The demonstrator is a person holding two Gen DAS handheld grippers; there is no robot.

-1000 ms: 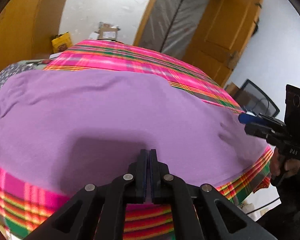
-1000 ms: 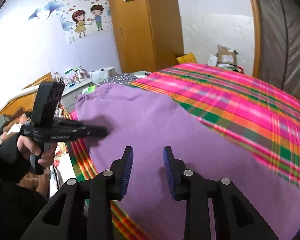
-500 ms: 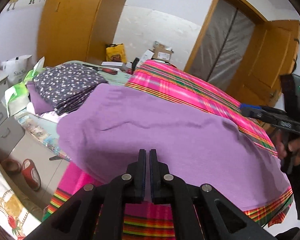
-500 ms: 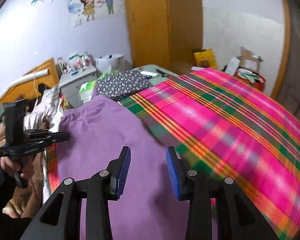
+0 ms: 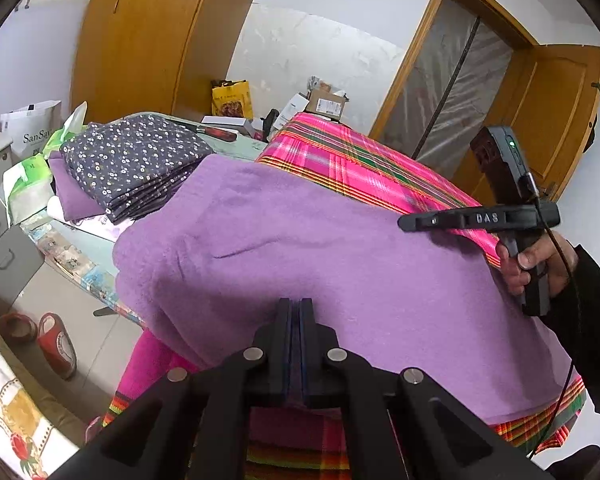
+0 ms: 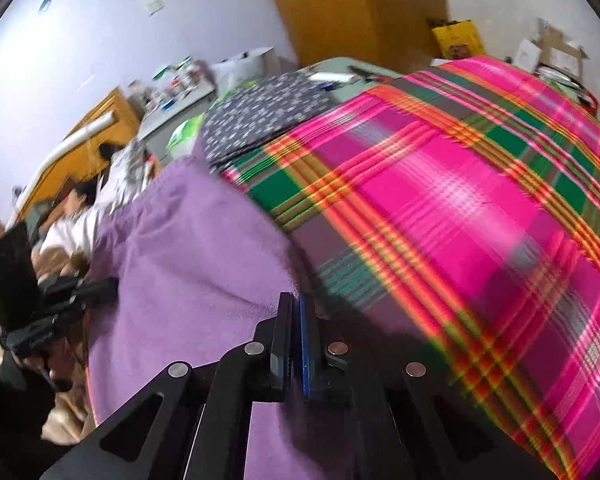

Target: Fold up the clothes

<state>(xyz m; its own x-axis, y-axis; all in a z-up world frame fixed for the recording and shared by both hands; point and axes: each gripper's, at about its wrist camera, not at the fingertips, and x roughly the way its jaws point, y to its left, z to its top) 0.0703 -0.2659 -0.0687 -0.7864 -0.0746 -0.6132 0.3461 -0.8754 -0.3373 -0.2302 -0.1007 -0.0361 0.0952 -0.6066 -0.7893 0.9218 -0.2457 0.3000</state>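
The purple garment [image 5: 340, 264] looks like soft, matt, slightly fuzzy knit cloth. The plaid cover [image 6: 480, 216] beneath is smooth woven fabric. Both claws are matt black plastic with small metal pins.

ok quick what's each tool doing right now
left tool: closed over the purple garment; a pinch cannot be told
right tool: just closed at the garment's edge; blur hides whether cloth is between
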